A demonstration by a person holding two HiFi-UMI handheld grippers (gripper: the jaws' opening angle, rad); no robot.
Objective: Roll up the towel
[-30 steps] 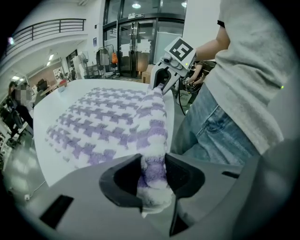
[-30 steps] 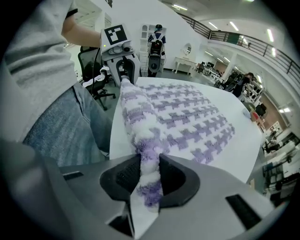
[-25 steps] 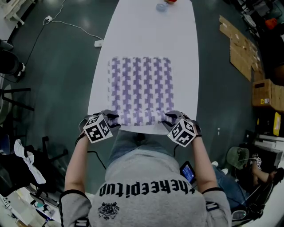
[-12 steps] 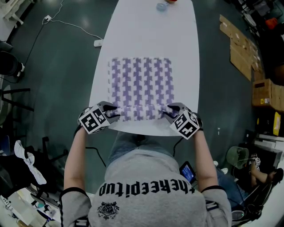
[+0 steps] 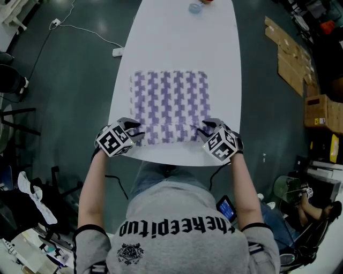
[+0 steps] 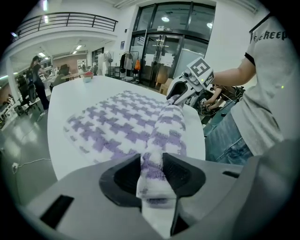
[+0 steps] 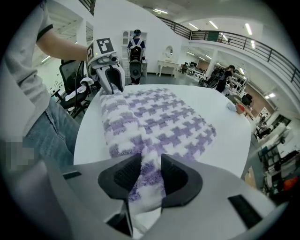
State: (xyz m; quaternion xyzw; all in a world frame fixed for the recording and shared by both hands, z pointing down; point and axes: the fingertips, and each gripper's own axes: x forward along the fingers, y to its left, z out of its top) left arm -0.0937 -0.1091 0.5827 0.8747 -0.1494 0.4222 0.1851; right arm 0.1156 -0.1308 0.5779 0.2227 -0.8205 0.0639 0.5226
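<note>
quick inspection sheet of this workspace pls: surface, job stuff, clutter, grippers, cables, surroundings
surface: white oval table, mostly bare.
job's things: purple-and-white patterned towel lies flat on the table, with its near edge partly rolled.
clutter: small blue thing and red thing at the table's far end.
grippers: left gripper has its fingers closed on the roll's left end. The right gripper fingers have just opened slightly, but the pads press the roll's right end between them.
cables: white cable and power strip on the floor left of the table.
surroundings: cardboard boxes on the floor at right.
</note>
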